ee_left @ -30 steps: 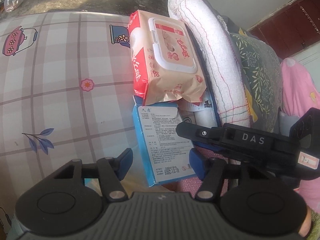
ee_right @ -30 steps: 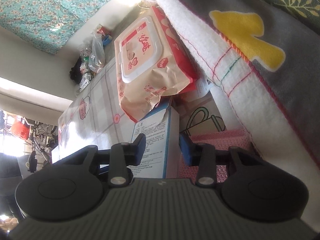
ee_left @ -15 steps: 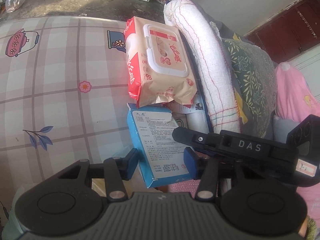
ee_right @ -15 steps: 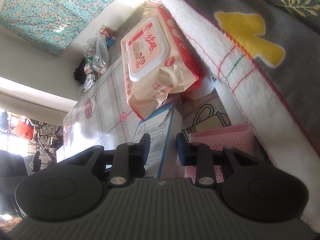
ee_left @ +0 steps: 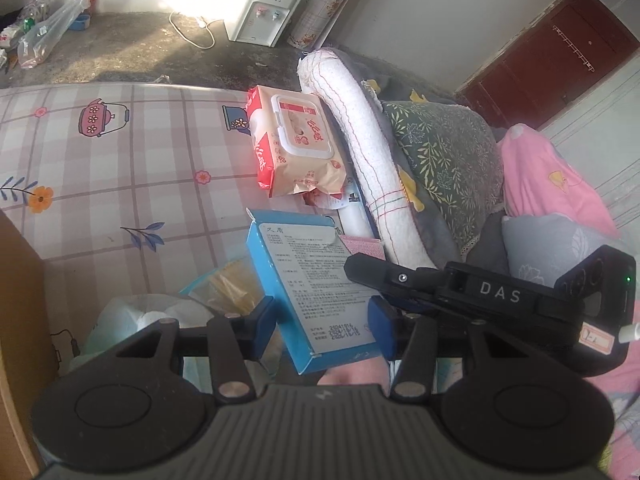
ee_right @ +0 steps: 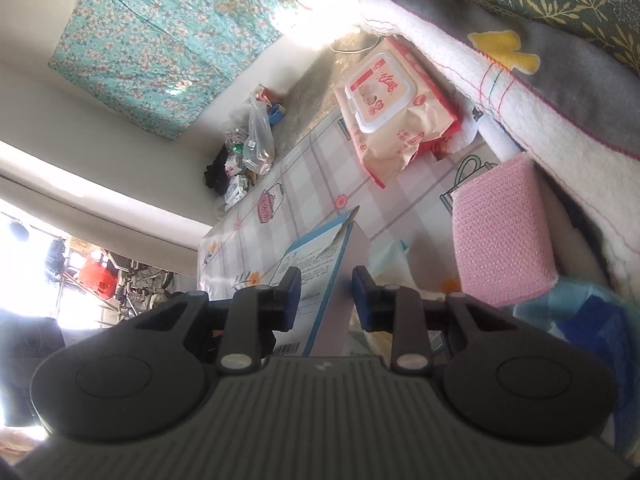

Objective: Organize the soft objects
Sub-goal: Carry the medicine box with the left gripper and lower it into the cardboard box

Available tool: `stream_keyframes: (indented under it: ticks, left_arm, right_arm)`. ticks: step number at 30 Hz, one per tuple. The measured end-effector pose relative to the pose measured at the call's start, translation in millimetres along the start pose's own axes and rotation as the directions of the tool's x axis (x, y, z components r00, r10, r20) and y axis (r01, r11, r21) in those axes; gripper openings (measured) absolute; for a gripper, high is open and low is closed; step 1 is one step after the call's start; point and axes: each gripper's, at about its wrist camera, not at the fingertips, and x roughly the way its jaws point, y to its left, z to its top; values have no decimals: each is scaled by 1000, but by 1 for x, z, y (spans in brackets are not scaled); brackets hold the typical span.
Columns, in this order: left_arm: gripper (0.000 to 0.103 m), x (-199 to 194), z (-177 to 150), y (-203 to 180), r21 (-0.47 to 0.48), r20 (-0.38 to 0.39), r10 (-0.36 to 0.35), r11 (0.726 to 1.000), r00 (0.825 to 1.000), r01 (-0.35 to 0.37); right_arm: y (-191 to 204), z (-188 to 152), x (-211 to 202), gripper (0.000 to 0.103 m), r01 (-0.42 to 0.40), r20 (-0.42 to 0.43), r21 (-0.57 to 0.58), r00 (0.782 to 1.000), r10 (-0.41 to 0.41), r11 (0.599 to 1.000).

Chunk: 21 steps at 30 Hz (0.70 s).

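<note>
A blue box (ee_left: pixel 316 292) with a printed white label hangs lifted above the checked sheet (ee_left: pixel 120 160). My left gripper (ee_left: pixel 322 320) is shut on its near end, one pad on each long edge. My right gripper (ee_right: pixel 326 296) is shut on the same box (ee_right: pixel 320 264) across its thin side, and its black body shows at the right of the left wrist view. A pink-and-red wet-wipes pack (ee_left: pixel 296 144) lies farther back beside a rolled white towel (ee_left: pixel 360 152). A pink knitted cloth (ee_right: pixel 500 232) lies to the right of the box.
Leaf-print (ee_left: pixel 444 160), pink (ee_left: pixel 560 184) and grey pillows are piled at the right. A plastic bag of yellow items (ee_left: pixel 228 284) and a pale bag (ee_left: pixel 132 316) lie under the box. A brown board (ee_left: pixel 16 300) stands at the left edge. Floor clutter and a water dispenser (ee_left: pixel 260 20) lie beyond.
Both grippers have risen and drawn back with the blue box between them. The box has come up off the sheet. The wipes pack and towel look smaller and farther away.
</note>
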Motion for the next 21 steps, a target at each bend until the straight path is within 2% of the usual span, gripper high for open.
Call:
stream_keyframes:
  ticks: [7,14,21]
  left_arm:
    - [53,-80,-44,31,-30,91,17,999,996,-14]
    - [54,-140,-77,77,-100,164,83,993,983,-67]
    - [54,-178,-96,132,-196,209,145,975,967,-104]
  right_arm:
    - [56,-59,-22,29,-79,-9,-87,997,79,993]
    - [123,-112,-6,29,-146,-84,-159,987,134,976]
    - [189,-159,22,30,-195,-165,-243,974,158,950]
